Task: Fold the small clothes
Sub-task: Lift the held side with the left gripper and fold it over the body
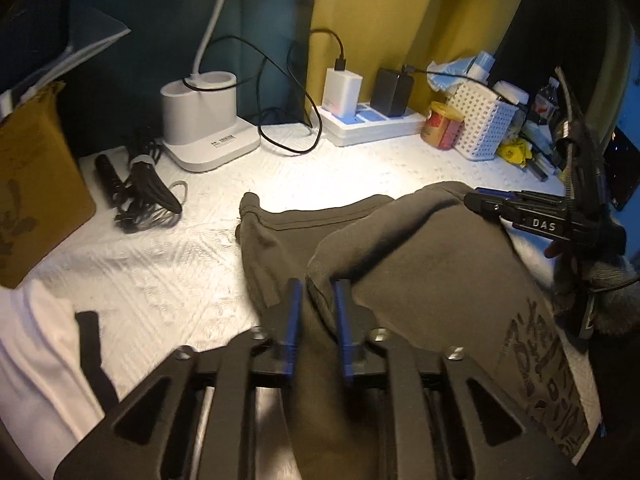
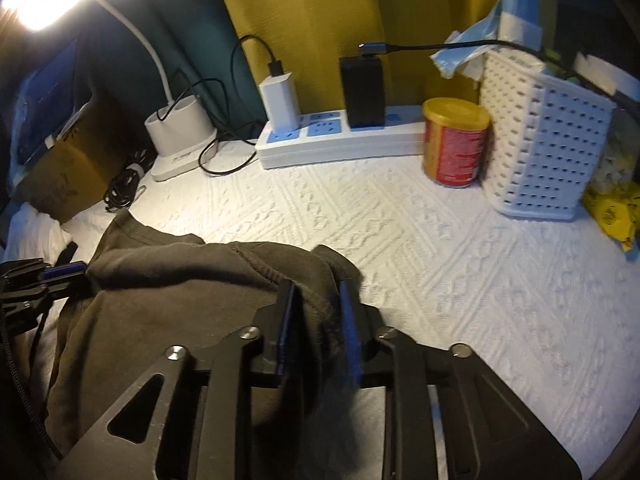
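Item: dark grey garment (image 1: 400, 240), partly raised above the white textured surface (image 1: 168, 280), its far edge resting on it. Left gripper (image 1: 318, 316): fingers nearly closed, a fabric fold pinched between them. Right gripper (image 2: 316, 320): fingers likewise clamped on bunched cloth. Power strip (image 2: 340, 140), red can (image 2: 456, 144) and white basket (image 2: 548, 140) were noted behind.

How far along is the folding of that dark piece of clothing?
Partly done, it seems: the far part of the dark garment lies flat on the white textured cloth. In hand: the left gripper and right gripper each pinch a bunched edge, lifting the near part. Left: laying that part over and smoothing it. A white garment at the side looks untouched.
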Demonstrator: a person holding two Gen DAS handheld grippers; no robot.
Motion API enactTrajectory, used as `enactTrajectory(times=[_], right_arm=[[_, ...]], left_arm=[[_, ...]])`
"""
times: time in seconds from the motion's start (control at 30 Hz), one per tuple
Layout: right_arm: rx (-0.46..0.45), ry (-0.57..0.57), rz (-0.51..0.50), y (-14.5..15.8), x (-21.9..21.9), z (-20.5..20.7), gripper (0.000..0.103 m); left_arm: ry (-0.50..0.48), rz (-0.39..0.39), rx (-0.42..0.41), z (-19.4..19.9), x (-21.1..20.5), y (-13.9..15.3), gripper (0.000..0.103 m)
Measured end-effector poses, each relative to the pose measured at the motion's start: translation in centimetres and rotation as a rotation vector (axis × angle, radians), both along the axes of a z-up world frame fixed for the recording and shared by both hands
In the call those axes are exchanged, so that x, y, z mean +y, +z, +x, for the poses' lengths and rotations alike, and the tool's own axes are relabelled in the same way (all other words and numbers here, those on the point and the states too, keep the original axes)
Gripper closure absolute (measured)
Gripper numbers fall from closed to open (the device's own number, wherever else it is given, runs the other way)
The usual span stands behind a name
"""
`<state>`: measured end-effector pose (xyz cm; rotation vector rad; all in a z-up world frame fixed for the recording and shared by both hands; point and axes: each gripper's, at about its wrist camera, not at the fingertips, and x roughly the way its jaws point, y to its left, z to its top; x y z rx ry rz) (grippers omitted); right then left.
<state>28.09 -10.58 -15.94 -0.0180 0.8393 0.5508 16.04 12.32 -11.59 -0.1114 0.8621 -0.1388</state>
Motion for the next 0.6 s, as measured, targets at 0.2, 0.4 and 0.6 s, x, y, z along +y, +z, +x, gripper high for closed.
enactTrajectory(times=[0.2, 0.4, 0.6], right_arm=[[-0.003, -0.025, -0.002, 0.5, -1.3, -1.6, 0.072], [-0.002, -0.034, 0.0, 0.7, -2.5, -4.3, 0.071], [0.006, -0.037, 0.001, 0.6, -3.2, -6.9, 0.071]], left_arm=[[0.003, -0.047, -0.021, -3.0, 0.1, 1.0, 0.047], [-0.032, -0.084, -0.006, -6.2, -1.2, 0.9, 0.047], [-0.066, -0.118, 0.016, -8.7, -3.2, 0.2, 0.047]])
